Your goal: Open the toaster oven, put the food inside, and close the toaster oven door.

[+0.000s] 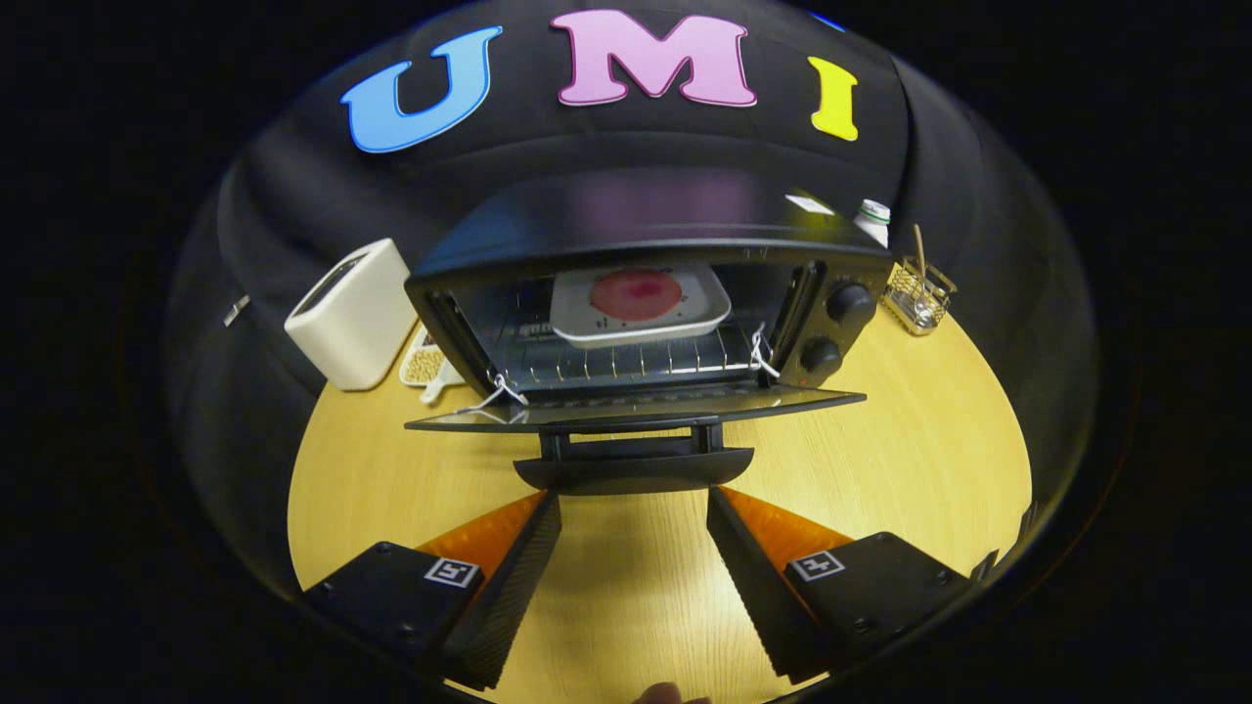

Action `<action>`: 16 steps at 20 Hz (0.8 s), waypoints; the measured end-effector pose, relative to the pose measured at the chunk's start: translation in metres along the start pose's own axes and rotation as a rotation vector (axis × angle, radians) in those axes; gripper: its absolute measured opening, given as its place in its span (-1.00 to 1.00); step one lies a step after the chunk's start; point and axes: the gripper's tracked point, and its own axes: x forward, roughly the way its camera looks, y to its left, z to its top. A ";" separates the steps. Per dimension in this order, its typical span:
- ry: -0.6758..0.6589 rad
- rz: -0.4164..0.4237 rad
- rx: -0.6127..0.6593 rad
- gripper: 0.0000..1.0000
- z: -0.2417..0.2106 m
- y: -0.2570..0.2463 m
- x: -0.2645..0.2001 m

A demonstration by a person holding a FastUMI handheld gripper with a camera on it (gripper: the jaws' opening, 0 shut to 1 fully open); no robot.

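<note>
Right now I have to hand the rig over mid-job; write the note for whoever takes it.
Gripper: open, holding nothing, its fingers on either side of the door handle without pressing on it.
Toaster oven: on the wooden table, door folded down flat.
Food: a white tray with a red round piece lies on the rack inside.
Done: oven opened, food in.
Left: lift the door by its handle and shut it.
Nearby: a white box to one side of the oven, a wire holder to the other.

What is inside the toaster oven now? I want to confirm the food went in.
Inside the toaster oven, a white tray holding a reddish food piece sits on the rack. The open gripper holds nothing.
</note>
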 end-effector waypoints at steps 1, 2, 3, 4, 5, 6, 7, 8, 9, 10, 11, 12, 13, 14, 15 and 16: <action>-0.024 0.008 0.004 0.98 0.010 0.000 -0.004; -0.050 0.020 0.007 0.98 0.022 0.004 -0.010; -0.076 0.032 0.007 0.98 0.033 0.005 -0.016; -0.108 0.039 0.005 0.98 0.044 0.004 -0.025; -0.146 0.045 0.006 0.98 0.053 0.003 -0.035; -0.184 0.051 0.010 0.98 0.062 0.002 -0.040; -0.211 0.058 0.016 0.98 0.069 0.000 -0.048; -0.234 0.063 0.023 0.98 0.076 -0.001 -0.056; -0.253 0.069 0.031 0.98 0.080 -0.005 -0.063; -0.271 0.071 0.038 0.98 0.085 -0.011 -0.071; -0.292 0.073 0.043 0.98 0.091 -0.018 -0.078; -0.312 0.074 0.048 0.98 0.096 -0.026 -0.087; -0.331 0.078 0.052 0.98 0.102 -0.033 -0.095; -0.349 0.081 0.051 0.97 0.108 -0.041 -0.104; -0.371 0.085 0.043 0.97 0.114 -0.049 -0.113; -0.398 0.085 0.028 0.97 0.121 -0.057 -0.123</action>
